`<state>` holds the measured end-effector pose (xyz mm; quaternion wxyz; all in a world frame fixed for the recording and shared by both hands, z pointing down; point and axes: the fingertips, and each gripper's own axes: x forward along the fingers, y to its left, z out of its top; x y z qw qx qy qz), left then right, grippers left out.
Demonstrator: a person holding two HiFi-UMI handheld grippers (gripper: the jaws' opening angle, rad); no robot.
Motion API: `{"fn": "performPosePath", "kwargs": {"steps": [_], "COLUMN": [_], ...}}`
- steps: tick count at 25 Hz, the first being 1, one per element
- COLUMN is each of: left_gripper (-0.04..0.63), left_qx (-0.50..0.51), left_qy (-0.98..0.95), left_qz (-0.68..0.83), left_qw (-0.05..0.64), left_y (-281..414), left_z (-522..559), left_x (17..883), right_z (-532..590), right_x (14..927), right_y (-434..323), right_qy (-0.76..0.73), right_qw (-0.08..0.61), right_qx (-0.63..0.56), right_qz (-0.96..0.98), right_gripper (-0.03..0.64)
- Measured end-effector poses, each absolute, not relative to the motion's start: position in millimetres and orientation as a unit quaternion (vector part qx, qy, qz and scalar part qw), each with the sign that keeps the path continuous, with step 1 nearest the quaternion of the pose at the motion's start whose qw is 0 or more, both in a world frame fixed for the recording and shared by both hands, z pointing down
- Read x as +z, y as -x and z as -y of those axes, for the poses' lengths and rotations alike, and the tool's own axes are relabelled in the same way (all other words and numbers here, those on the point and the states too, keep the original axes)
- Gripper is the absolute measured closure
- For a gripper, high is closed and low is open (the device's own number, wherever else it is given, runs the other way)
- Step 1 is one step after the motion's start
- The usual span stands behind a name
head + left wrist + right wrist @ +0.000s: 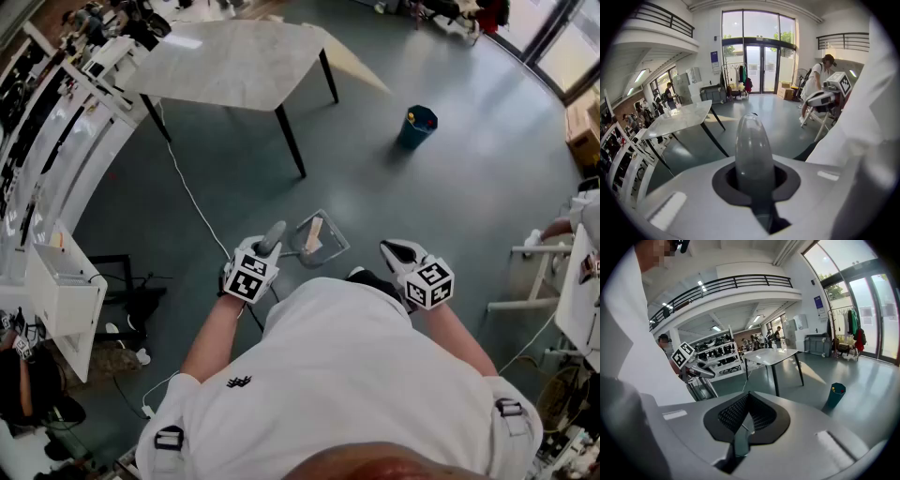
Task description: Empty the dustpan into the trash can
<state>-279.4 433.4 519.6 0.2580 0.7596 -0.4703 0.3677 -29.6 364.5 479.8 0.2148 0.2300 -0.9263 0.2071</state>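
nearby, dustpan (335, 241) with perhaps a wood scrap (313, 234), tight in left tool (270, 247); right tool (397, 251) closed, empty; trash can (416, 127) ahead

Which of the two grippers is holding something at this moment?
The left gripper: its jaws are closed on the grey handle of the dustpan. The right gripper has its jaws together with nothing between them.

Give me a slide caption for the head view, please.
Left claw holds the dustpan; the teal trash can stands ahead.
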Motion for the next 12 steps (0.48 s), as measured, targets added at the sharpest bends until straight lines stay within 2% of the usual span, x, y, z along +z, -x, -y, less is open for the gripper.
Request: {"fn": "performPosePath", "kwargs": {"steps": [5,12], "left_gripper": [0.514,0.514], "left_qx": [0.360,0.343], "left_qy": [-0.750,-0.766], "left_qz": [0.504,0.496], "left_qw": [0.233,0.222], "left_y": [272.3,239.4], "left_z": [-345.2,-271.8], "left_x": [512.4,509.7], "right_z": [-272.5,-222.5], "right_x": [478.1,490.3], "right_y": [23.8,-19.8], "right_qy": [-0.229,-0.261], "right_qw": [0.189,0.174], "right_qx": [0.188,0.202], "right_qz": [0.936,0.928], "right_gripper": [0.617,0.617]}}
